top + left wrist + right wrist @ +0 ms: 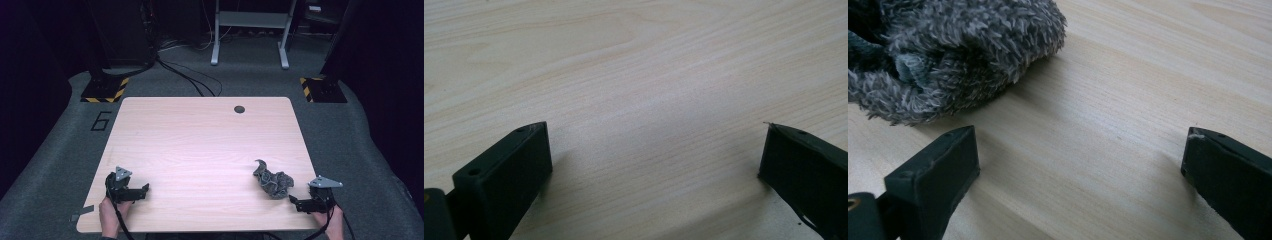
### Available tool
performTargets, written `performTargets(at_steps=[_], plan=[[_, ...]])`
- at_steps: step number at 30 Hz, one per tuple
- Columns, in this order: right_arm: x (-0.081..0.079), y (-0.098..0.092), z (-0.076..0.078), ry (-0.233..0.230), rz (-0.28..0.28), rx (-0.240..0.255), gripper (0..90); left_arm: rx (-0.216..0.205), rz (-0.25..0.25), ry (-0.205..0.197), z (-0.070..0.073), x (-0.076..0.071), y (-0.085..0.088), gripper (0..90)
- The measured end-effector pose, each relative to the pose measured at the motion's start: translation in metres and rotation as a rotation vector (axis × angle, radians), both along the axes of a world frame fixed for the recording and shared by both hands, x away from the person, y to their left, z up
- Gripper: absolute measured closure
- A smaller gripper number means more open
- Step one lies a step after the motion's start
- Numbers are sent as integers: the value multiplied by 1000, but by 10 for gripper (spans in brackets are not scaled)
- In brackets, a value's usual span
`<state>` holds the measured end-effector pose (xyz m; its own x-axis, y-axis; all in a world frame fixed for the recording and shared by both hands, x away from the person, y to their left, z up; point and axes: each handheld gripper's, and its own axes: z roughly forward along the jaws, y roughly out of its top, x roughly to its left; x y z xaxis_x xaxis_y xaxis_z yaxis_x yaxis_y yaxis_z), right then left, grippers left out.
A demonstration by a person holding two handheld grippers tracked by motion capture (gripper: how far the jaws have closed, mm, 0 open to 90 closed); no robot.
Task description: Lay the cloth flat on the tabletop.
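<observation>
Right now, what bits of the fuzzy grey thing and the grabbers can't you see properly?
- Fuzzy grey cloth, right gripper view: cut off by the top and left edges.
- Same cloth, high view: crumpled and too small to tell what it is.
- Left gripper, left gripper view: body cut off by the bottom edge.
- Dark round spot on the table, high view: too small to identify.

From the high view we look forward and down on the whole worktop [200, 145] from its near edge. In the left gripper view we sit low and close over bare wood. In the right gripper view we sit equally close, sharing the grey fuzzy cloth [953, 55] with the high view [272, 181].
</observation>
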<state>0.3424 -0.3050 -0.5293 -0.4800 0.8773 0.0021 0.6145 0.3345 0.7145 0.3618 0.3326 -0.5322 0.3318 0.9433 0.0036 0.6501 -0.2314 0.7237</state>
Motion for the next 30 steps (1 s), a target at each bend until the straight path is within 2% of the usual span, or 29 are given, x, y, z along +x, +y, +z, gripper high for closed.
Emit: performTargets(at_steps=[12,17,22,26,27,30], plan=[[-1,2,0,5,-8,1,1,4,1,6,1,0,0,4],[-2,2,3,7,-6,-16,0,2,6,0,0,0,-1,4],[-9,4,6,-2,0,24,0,0,6,0,0,0,-1,4],[-16,9,16,-20,18,38,0,0,7,0,0,0,-1,4],[-19,13,24,-25,26,60,0,0,7,0,0,0,-1,5],[-20,18,31,-27,33,84,0,0,8,0,0,0,-1,4]])
